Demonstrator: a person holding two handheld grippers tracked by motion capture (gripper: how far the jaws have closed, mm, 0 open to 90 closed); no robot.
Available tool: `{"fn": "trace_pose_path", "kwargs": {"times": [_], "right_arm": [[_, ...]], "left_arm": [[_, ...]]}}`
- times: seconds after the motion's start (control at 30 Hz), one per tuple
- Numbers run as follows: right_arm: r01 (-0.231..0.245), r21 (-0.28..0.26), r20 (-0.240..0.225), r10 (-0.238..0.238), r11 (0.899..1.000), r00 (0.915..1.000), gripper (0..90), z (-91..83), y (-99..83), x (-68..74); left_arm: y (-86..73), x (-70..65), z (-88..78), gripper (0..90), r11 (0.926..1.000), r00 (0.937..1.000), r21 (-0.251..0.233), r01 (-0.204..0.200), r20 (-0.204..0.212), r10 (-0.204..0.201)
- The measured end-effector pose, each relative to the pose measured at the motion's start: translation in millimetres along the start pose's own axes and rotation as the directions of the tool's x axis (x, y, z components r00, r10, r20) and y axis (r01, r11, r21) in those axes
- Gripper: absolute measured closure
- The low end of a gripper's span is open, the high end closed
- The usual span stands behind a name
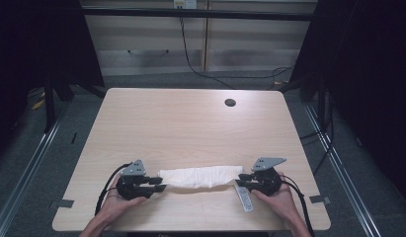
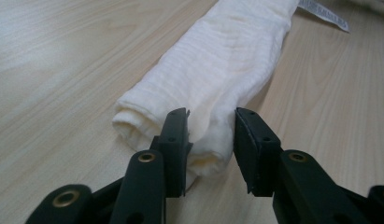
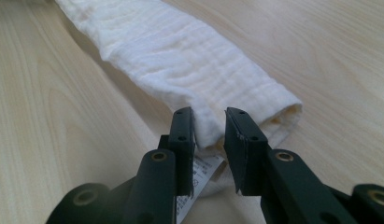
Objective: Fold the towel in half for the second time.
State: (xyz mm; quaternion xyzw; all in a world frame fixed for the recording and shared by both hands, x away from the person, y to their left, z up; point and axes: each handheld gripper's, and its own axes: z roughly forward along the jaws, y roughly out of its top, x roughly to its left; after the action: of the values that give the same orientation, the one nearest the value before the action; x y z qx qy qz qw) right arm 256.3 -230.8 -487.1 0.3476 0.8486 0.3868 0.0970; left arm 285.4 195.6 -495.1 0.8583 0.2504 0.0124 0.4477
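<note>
Soft overhead light on the table (image 1: 190, 123), dark surroundings, slightly blurred close-ups, faint shadows.

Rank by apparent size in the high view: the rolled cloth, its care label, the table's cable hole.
1. Rolled white cloth, by far the largest.
2. Care label, a narrow strip partly under the right gripper.
3. Cable hole, smallest, though it lies farther from the camera, so its margin is unsure.

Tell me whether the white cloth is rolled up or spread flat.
Rolled up. The white cloth lies as a long tube across the table; both claw views show curled layers at its ends.
</note>
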Motion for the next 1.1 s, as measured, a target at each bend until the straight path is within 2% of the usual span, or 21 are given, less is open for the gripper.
{"fn": "trace_pose_path", "kwargs": {"times": [0.23,0.3,0.4,0.43,0.53,0.63,0.7,0.73,0.8,0.9,0.93,0.97,1.0,1.07,1.1], "right_arm": [[-0.029,-0.022,-0.011,0.029,0.999,0.9995,65.9,-11.6,-8.7,2.5],[-0.045,-0.044,-0.022,0.044,0.998,0.9988,63.9,-16.4,-10.2,3.9],[-0.056,-0.074,-0.020,0.055,0.996,0.9983,61.7,-20.6,-10.1,4.7],[-0.066,-0.102,-0.023,0.064,0.993,0.9977,60.0,-24.6,-9.1,4.9],[-0.095,-0.140,-0.016,0.094,0.986,0.9955,55.2,-29.6,-6.4,3.3],[-0.129,-0.176,0.001,0.131,0.976,0.9913,51.2,-35.3,-4.1,-0.3],[-0.140,-0.190,0.018,0.146,0.972,0.9891,47.8,-39.9,-3.4,-2.6],[-0.149,-0.197,0.022,0.156,0.969,0.9875,47.0,-42.5,-3.5,-3.8],[-0.158,-0.209,0.034,0.169,0.965,0.9851,45.8,-48.4,-5.1,-5.2],[-0.208,-0.222,0.044,0.223,0.953,0.9738,43.5,-56.3,-10.8,-9.5],[-0.210,-0.216,0.057,0.227,0.954,0.9723,42.6,-58.1,-13.0,-11.0],[-0.210,-0.216,0.057,0.227,0.954,0.9723,42.6,-58.1,-13.0,-11.0],[-0.217,-0.211,0.069,0.236,0.953,0.9694,41.7,-60.0,-15.4,-12.4],[-0.246,-0.243,0.076,0.271,0.938,0.9596,39.3,-66.8,-24.2,-17.1],[-0.246,-0.243,0.076,0.271,0.938,0.9596,39.3,-66.8,-24.2,-17.1]], "left_arm": [[3.8,3.3,-11.8,55.6,0.9962,0.9984,-0.071,0.050,0.031,-0.048],[5.2,5.7,-15.2,54.2,0.9941,0.9974,-0.082,0.071,0.017,-0.070],[5.8,6.7,-16.5,51.4,0.9918,0.9959,-0.091,0.090,0.020,-0.088],[7.4,8.2,-17.9,48.9,0.9914,0.9954,-0.090,0.096,-0.001,-0.096],[9.1,10.0,-22.1,43.8,0.9880,0.9928,-0.103,0.115,-0.020,-0.118],[9.1,13.2,-31.1,40.6,0.9824,0.9868,-0.117,0.146,-0.054,-0.153],[8.3,14.4,-39.7,38.6,0.9768,0.9802,-0.133,0.168,-0.083,-0.180],[7.1,15.3,-45.0,37.9,0.9759,0.9792,-0.139,0.168,-0.090,-0.182],[3.3,16.0,-54.7,36.4,0.9703,0.9734,-0.159,0.182,-0.110,-0.201],[-2.3,20.0,-65.9,34.4,0.9718,0.9692,-0.155,0.178,-0.143,-0.200],[-4.0,22.4,-69.0,34.4,0.9742,0.9673,-0.147,0.171,-0.163,-0.194],[-4.0,22.4,-69.0,34.2,0.9742,0.9673,-0.147,0.171,-0.163,-0.194],[-5.6,24.1,-71.7,34.2,0.9724,0.9632,-0.152,0.177,-0.176,-0.203],[-11.2,28.2,-78.8,33.1,0.9670,0.9551,-0.163,0.196,-0.192,-0.226],[-11.2,28.2,-78.8,32.5,0.9670,0.9551,-0.163,0.196,-0.192,-0.226]]}}
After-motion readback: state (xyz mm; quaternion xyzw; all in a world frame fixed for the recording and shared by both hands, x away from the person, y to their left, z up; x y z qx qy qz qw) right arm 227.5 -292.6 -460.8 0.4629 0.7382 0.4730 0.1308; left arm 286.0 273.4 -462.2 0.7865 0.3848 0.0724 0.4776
